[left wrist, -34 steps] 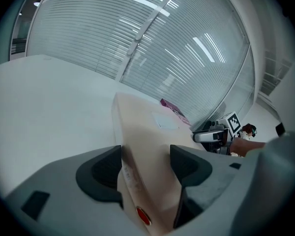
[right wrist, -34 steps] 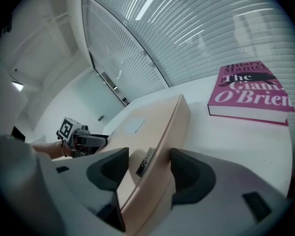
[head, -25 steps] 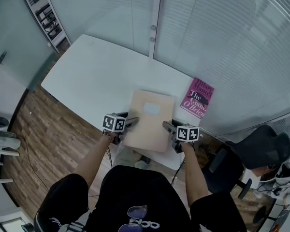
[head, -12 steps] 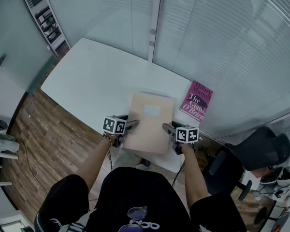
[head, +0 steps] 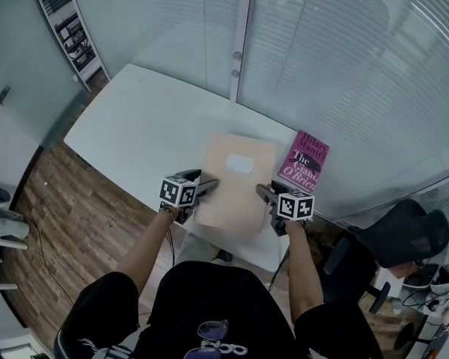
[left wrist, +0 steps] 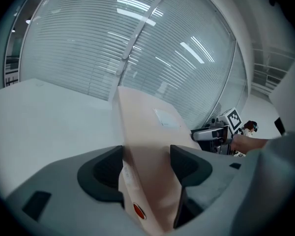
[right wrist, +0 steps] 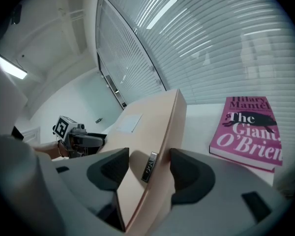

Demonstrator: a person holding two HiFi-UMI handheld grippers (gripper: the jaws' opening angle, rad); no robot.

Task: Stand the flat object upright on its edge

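A flat tan box with a pale label on its top face is held over the near edge of the white table. My left gripper is shut on its left side and my right gripper on its right side. In the left gripper view the tan box fills the gap between the jaws of the left gripper. In the right gripper view the box runs slanted between the jaws of the right gripper. Its far edge is toward the glass wall.
A pink paperback lies flat on the table just right of the box, also close by in the right gripper view as the pink paperback. A glass wall with blinds stands behind the table. A dark office chair is at the right.
Both grippers and the tan box have shifted a little forward, away from the person, over the table. The grip on both sides is unchanged.
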